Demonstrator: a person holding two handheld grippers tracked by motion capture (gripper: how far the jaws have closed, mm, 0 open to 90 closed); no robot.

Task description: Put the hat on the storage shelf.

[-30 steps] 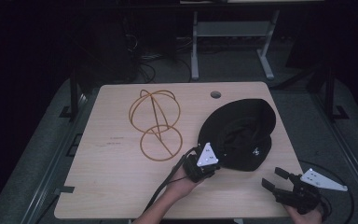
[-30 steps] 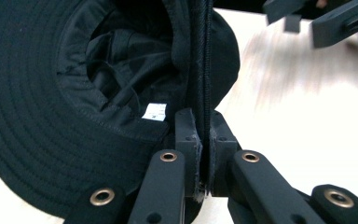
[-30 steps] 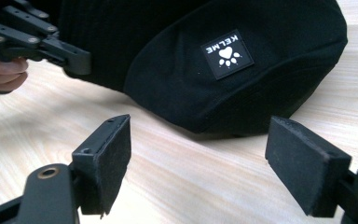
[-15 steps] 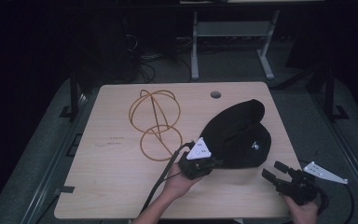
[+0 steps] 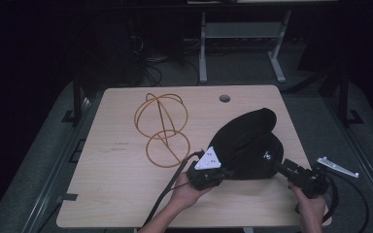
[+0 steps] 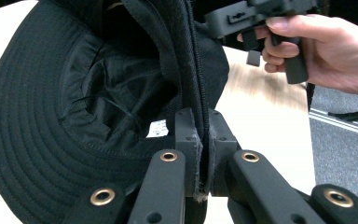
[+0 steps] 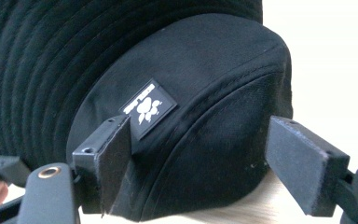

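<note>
We see one soft black cloth sun hat (image 5: 246, 144) on the right of the pale wooden table (image 5: 116, 194).
One folded brim, one white paw label (image 7: 147, 107). Left gripper (image 6: 199, 154) pinches the brim; right gripper (image 7: 200, 163) gapes wide around its crown.

Black hand-held gripper (image 5: 226, 173), brass-ringed jaw screws, grey three-cornered plate, trailing black cable

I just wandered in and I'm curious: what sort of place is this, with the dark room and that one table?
Probably a lab or recording workshop. A bare wooden table with a cable hole stands in a dark room, cables and a metal stand frame behind it, and a person works a black hat with handheld grippers.
</note>
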